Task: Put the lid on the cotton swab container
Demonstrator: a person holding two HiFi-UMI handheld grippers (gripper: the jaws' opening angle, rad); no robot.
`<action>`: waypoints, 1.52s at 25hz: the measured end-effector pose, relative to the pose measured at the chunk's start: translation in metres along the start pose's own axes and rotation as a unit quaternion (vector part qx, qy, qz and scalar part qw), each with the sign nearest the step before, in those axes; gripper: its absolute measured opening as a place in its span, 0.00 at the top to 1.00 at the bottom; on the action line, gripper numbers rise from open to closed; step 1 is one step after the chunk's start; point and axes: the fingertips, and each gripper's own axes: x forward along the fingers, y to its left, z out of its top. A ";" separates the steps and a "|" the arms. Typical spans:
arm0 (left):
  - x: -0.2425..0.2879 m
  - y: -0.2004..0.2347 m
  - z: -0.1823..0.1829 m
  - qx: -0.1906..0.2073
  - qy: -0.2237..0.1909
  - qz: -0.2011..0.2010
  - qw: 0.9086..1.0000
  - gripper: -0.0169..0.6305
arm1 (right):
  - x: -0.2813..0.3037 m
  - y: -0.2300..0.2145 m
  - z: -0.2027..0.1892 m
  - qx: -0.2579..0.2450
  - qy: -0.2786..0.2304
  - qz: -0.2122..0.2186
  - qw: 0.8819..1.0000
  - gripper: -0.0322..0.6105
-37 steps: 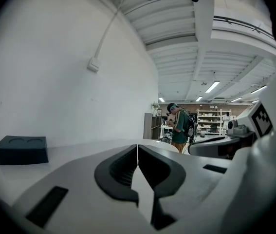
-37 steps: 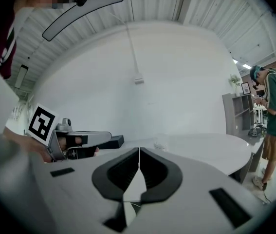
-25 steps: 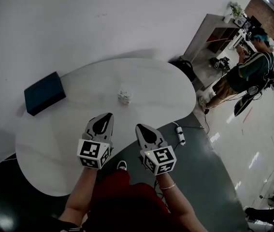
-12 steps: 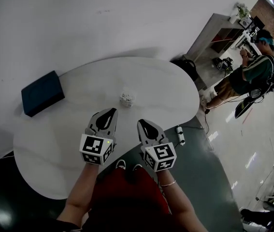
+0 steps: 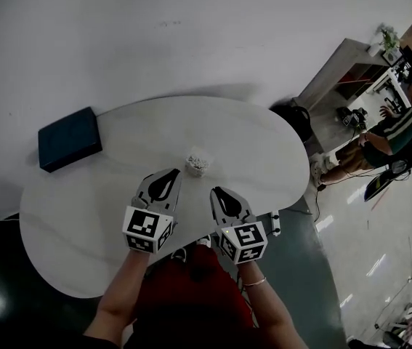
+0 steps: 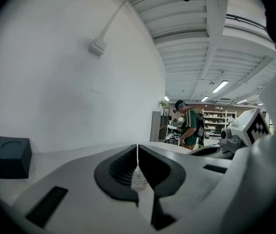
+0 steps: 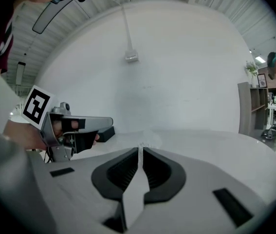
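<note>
**Head view.** The cotton swab container (image 5: 197,161) stands upright near the middle of the white table (image 5: 82,231), well apart from the dark blue box (image 5: 70,138) at the table's left end. Over the last second both tools have advanced toward it. The left gripper (image 5: 171,173) now has its tip just beside the container, short of touching. The right gripper (image 5: 217,192) sits a little further back, to the container's right. The box and container have not moved on the table. No separate lid can be made out anywhere on the table, and the container's top reads as speckled white.

**Left gripper view.** The jaws are closed to a thin slit with nothing clamped. The container (image 6: 138,178) shows through the notch below the slit, standing on the table ahead of the tips. The box (image 6: 5,155) lies far left.

**Right gripper view.** The jaws are likewise pressed together and hold nothing. The container (image 7: 147,139) appears faintly, straight ahead past the tips.

**Meaning for the task.** The approach is under way, but no lid is held. Capping has not started, and in my judgement a lid must first be located.
</note>
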 end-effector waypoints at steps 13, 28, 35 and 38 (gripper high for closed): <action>0.025 0.024 0.005 -0.006 0.007 0.080 0.997 0.93 | 0.048 -0.018 -0.012 -0.018 0.064 0.098 0.993 0.68; 0.022 0.040 -0.007 -0.026 0.018 0.137 0.990 0.93 | 0.087 -0.023 -0.034 -0.035 0.115 0.159 0.980 0.56; 0.019 0.045 -0.015 -0.029 0.026 0.156 0.987 0.93 | 0.098 -0.022 -0.035 -0.052 0.117 0.183 0.975 0.56; 0.019 0.046 -0.020 -0.034 0.029 0.162 0.986 0.93 | 0.102 -0.021 -0.034 -0.057 0.117 0.186 0.974 0.56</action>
